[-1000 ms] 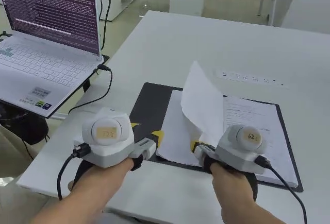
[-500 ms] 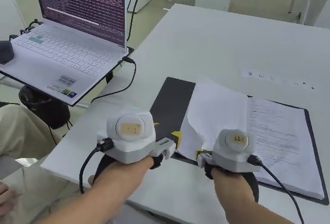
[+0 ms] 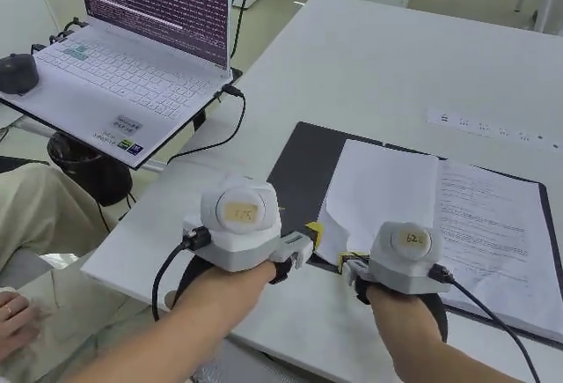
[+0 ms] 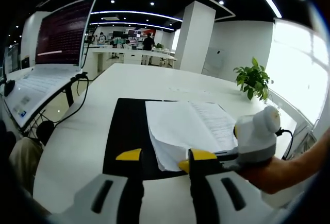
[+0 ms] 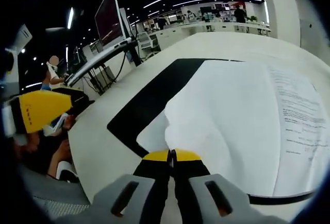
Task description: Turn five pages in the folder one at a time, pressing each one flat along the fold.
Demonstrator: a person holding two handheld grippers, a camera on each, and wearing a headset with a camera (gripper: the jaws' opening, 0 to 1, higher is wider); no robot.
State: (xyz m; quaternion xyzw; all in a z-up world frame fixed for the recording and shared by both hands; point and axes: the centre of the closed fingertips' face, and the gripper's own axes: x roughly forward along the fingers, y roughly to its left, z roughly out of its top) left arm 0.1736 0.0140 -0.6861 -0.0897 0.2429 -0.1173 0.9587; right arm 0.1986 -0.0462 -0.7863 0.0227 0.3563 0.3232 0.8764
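A: State of the right gripper (image 5: 171,156)?
B: Clenched. Its yellow tips meet on the near edge of a white page (image 3: 383,194), at 6 o'clock of that page in the head view.
A: And the left gripper (image 4: 165,156)?
B: Released. The jaws stand apart with nothing between them. It sits at 9 o'clock of the right one, just off the near left corner of the folder (image 3: 299,167), above the table (image 3: 369,57).
A: How does the page lie?
B: Low over the folder's left half, blank side up and slightly bowed. The near edge is lifted a little where the jaws pinch it.
A: The folder itself?
B: Black, open, flat on the white table. A bare strip of cover shows at 9 o'clock of the page. Printed sheets (image 3: 493,224) lie at 3 o'clock of it.
A: Further out?
B: A white power strip (image 3: 493,126) at 1 o'clock of the folder, well apart. An open laptop (image 3: 149,48) at 10 o'clock on a lower stand beside the table, screen lit with text, with a cable (image 3: 230,128) plugged into its side. A dark mouse (image 3: 18,73) sits at the laptop's 9 o'clock.
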